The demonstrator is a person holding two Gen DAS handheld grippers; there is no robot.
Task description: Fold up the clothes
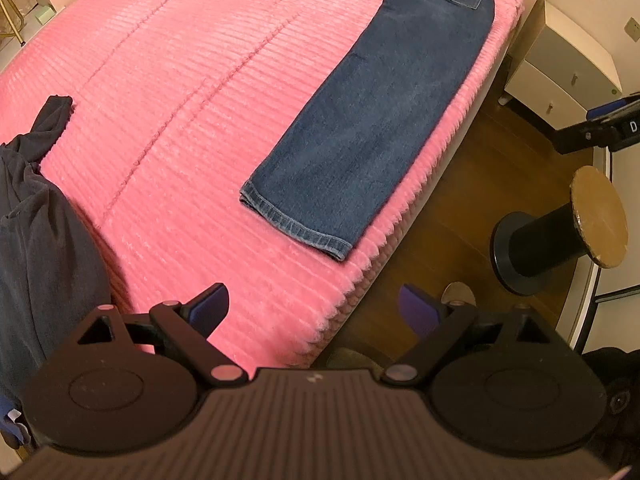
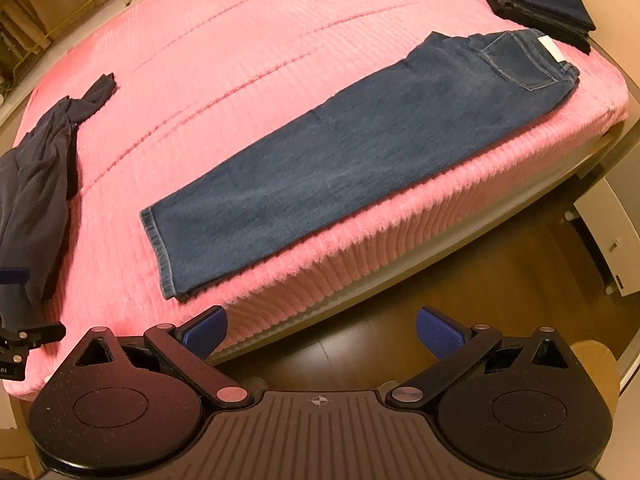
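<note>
Blue jeans point(image 1: 380, 120) lie flat on the pink bed point(image 1: 180, 80), folded in half lengthwise, legs stacked, hems toward me and waist at the far end. They also show in the right wrist view point(image 2: 340, 160). My left gripper point(image 1: 316, 310) is open and empty, above the bed's near edge, short of the hems. My right gripper point(image 2: 322, 334) is open and empty, off the bed's edge over the floor, near the hem corner. A crumpled dark navy garment point(image 2: 36, 168) lies at the left of the bed; it also shows in the left wrist view point(image 1: 44, 232).
A stack of folded dark clothes point(image 2: 540, 4) sits at the bed's far right corner. A white bedside cabinet point(image 1: 568, 60) and a round black stool point(image 1: 560, 232) stand on the wood floor point(image 1: 452, 208) right of the bed. The other gripper's body shows at the left edge point(image 2: 16, 344).
</note>
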